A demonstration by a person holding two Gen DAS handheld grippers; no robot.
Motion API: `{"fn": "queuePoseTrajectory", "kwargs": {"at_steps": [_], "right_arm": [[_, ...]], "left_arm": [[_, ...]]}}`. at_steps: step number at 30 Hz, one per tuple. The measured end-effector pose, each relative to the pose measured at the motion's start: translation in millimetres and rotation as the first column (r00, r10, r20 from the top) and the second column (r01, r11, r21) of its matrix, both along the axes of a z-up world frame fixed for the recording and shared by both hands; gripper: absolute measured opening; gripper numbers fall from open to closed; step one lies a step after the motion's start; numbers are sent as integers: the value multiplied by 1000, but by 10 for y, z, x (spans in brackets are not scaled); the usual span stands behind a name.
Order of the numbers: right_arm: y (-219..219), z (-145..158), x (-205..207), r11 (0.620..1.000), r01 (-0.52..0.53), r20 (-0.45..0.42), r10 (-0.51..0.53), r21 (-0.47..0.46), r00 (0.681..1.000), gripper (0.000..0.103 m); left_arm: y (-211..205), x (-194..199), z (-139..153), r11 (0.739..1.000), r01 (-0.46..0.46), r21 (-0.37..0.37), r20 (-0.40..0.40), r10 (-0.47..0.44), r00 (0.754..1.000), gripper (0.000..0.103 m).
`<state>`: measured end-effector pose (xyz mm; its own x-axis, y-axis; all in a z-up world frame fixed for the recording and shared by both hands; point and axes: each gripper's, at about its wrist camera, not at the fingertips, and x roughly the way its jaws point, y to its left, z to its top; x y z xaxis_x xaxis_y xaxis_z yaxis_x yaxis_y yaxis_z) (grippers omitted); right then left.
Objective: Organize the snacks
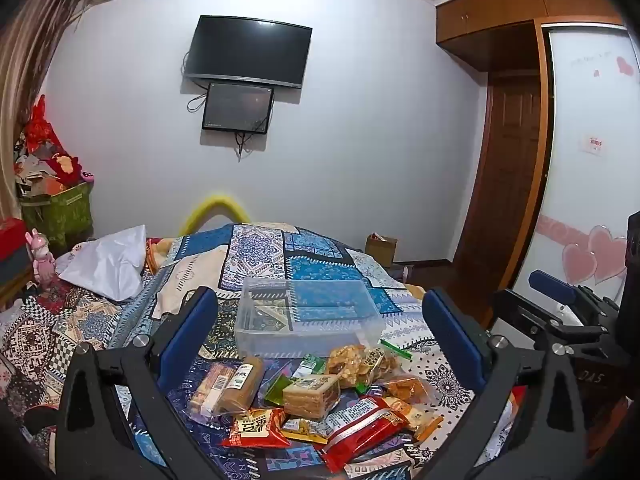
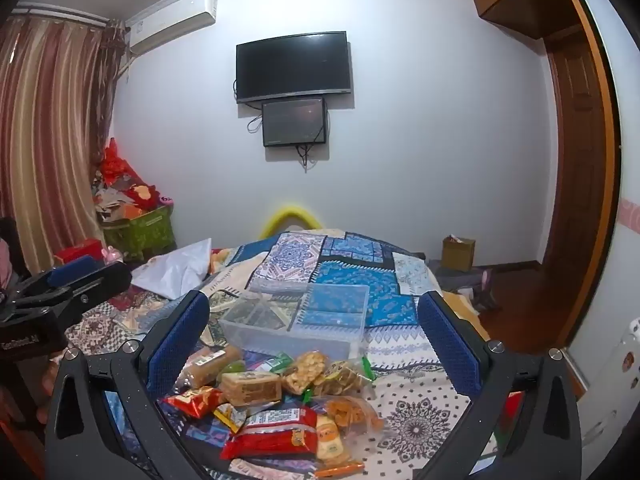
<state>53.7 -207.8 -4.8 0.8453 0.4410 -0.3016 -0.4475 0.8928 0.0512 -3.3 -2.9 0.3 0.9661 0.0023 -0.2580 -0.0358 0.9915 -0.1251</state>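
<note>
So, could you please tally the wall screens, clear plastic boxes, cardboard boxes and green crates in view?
wall screens: 2 (the smaller one hangs just below the larger)
clear plastic box: 1
cardboard box: 1
green crate: 1
Total: 5

**Both grippers wide open, side by side**

The left gripper (image 1: 320, 328) tilts slightly downward, its blue-padded fingers (image 1: 188, 332) spread wide with nothing clamped. The right gripper (image 2: 314, 336) sits just beside it at a similar tilt, fingers (image 2: 448, 344) equally spread, gripping nothing.
</note>
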Motion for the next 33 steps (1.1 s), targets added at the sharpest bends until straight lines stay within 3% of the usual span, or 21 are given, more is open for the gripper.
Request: {"fn": "queuePoseTrajectory", "kwargs": {"at_steps": [9, 33], "right_arm": [[-24, -3, 27, 1000, -2, -25, 2, 11, 1000, 103], [-3, 22, 3, 1000, -6, -26, 6, 7, 1000, 103]], "left_arm": [[42, 56, -1, 999, -2, -33, -27, 1, 1000, 103], [-16, 48, 31, 1000, 2, -12, -28, -2, 1000, 103]]}}
